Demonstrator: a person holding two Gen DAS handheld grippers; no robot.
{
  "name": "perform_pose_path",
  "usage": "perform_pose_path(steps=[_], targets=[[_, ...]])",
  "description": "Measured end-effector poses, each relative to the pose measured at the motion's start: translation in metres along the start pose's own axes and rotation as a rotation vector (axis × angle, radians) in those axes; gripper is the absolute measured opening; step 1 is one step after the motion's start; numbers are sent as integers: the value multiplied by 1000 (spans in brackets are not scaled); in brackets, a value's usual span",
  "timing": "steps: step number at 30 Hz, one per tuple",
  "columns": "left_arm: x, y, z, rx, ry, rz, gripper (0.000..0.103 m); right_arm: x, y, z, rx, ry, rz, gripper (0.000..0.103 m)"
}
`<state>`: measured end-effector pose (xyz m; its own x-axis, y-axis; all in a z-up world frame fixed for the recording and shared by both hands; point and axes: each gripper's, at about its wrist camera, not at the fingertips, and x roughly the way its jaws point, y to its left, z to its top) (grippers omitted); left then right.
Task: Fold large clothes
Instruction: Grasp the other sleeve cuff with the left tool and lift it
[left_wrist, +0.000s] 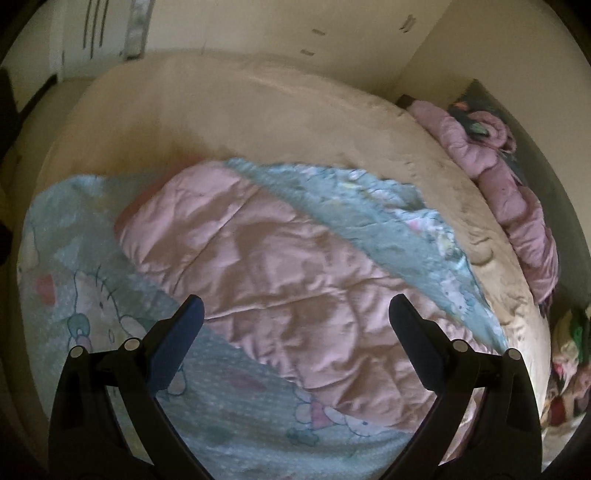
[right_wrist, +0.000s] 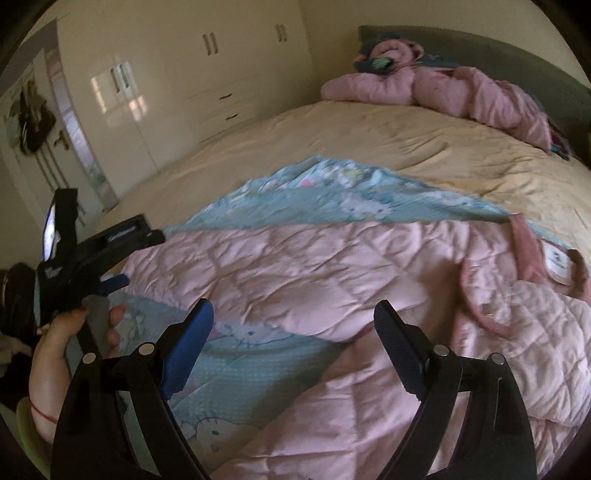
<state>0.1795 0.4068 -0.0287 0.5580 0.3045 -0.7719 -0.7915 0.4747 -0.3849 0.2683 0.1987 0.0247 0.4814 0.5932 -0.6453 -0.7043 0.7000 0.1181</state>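
On one bed (right_wrist: 424, 147), one pink jacket (right_wrist: 295, 277), two gaping tongs (left_wrist: 296, 317)

You have two grippers (left_wrist: 295, 317) (right_wrist: 293, 321), both spread wide. One pink jacket (right_wrist: 332, 273) lies on one blue blanket (right_wrist: 325, 206), on one bed (right_wrist: 443, 147). One more pink bundle (right_wrist: 443, 88) sits by one headboard (right_wrist: 517, 51).

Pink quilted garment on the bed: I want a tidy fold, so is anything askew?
Yes. The pink quilted garment lies rumpled and diagonal over the blue cartoon blanket, its collar flipped open near the label. Both grippers are open above it.
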Motion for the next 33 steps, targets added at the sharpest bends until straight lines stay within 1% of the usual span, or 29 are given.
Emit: perform_pose_path(steps=[2,4,9,11,13,15,16,17,18,19,20,23,25,29,33], targets=[[9,8,-1,-32,16,12,94,9,7,-3,-16,25,18,88],[22,17,-3,-78,60,25,94,16,11,-7,-19,43,29,88],[52,38,-10,-176,118,20,94,30,10,-17,20,83,74,88],[59,43,-12,-210,105,8,94,31,6,-19,37,88,76,88],[60,41,-12,-196,63,-14,94,30,0,-21,58,91,76,88],[59,38,-11,-183,35,-58,93,29,-9,-22,85,88,76,88],[57,39,-11,-183,20,-72,89,28,-13,-23,96,86,75,88],[56,39,-10,-185,4,-87,71,26,-18,-24,110,83,71,88],[54,40,-10,-178,-4,-102,54,24,-24,-24,126,78,67,88],[55,38,-8,-171,-6,-117,26,20,-29,-25,140,73,66,88],[51,35,-6,-150,-11,-147,21,17,-34,-26,153,65,64,88],[32,20,1,-77,-63,-181,16,7,-46,-25,186,32,54,88],[11,6,5,-29,-107,-233,15,-4,-53,-25,203,-5,32,88],[-24,-18,8,41,-177,-298,15,-30,-64,-26,211,-82,-38,88],[-58,-41,5,98,-233,-370,15,-53,-79,-29,245,-119,-68,88]])
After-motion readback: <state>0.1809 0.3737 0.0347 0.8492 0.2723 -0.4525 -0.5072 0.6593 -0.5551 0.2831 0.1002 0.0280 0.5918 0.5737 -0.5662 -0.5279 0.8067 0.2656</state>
